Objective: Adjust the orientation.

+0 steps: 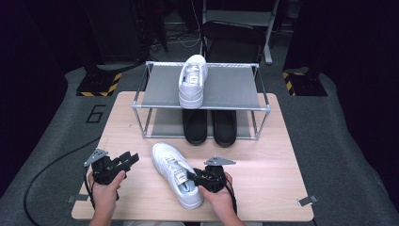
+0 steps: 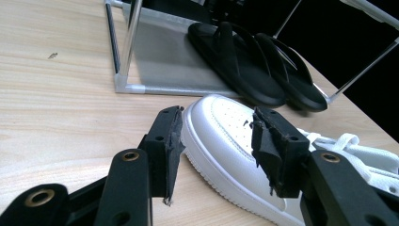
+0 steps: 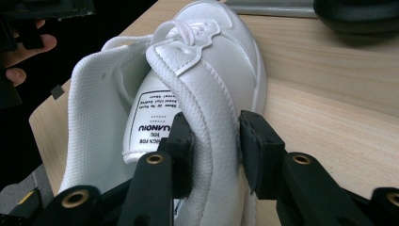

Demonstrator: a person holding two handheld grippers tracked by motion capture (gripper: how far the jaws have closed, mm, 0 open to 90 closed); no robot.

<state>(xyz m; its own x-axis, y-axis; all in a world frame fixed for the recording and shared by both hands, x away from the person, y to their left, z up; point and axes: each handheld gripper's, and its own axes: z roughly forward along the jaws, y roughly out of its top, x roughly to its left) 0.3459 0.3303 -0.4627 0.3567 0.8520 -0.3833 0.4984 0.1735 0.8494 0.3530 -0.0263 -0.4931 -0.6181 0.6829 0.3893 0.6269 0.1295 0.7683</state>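
1. Pale wood-grain table (image 1: pixel 263 155) stands on grey floor, with dark surroundings behind it.
2. On the near half of the table lies a white sneaker (image 1: pixel 176 173), toe pointing away toward the rack and slightly left, heel toward the person. Its laces and a printed tongue label face up.
3. Clamped on this sneaker is the right gripper (image 1: pixel 194 177): in the right gripper view one jaw sits inside the shoe opening against the tongue label and the other outside, pinching the padded side wall of the collar (image 3: pixel 214 141) between them.
4. Just left of the sneaker, the left gripper (image 1: pixel 129 159) is held in the person's left hand (image 1: pixel 106 188), its jaws spread apart and empty. In the left gripper view the sneaker's toe (image 2: pixel 221 136) shows between the jaws, farther off; I cannot tell whether either jaw touches it.
5. Beyond the sneaker, at the far half of the table, stands a two-level metal shoe rack (image 1: pixel 202 107) with grey shelves.
6. A second white sneaker (image 1: pixel 193 80) sits on the top shelf, its heel at the near edge.
7. A pair of black flip-flops (image 1: pixel 210 126) lies side by side on the lower shelf, directly below that sneaker.
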